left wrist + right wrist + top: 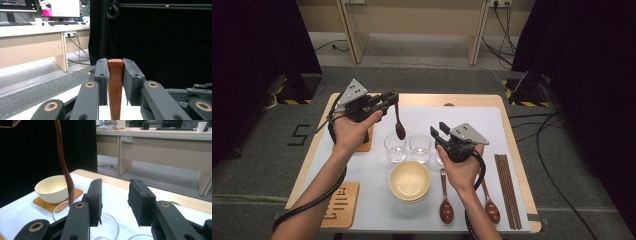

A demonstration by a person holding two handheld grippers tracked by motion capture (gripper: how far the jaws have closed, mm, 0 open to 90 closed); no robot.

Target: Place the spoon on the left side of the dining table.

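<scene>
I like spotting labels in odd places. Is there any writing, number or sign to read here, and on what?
No text reads clearly.
Wooden board at the table's near left corner: cut-out marks, too blurred to read.
Floor marking left of the table: black angular lines, no readable word.
Monitor on the far desk: bright screen, nothing legible.

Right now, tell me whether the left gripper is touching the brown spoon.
Touching. The left gripper view shows the left gripper with both pads pressed against the handle of the brown spoon, no gap on either side.

Left gripper (388, 101) raised at the table's far left, jaws clamped on a wooden spoon's (399, 125) handle — right gripper (438, 131) lower, jaws parted, nothing between them.
</scene>
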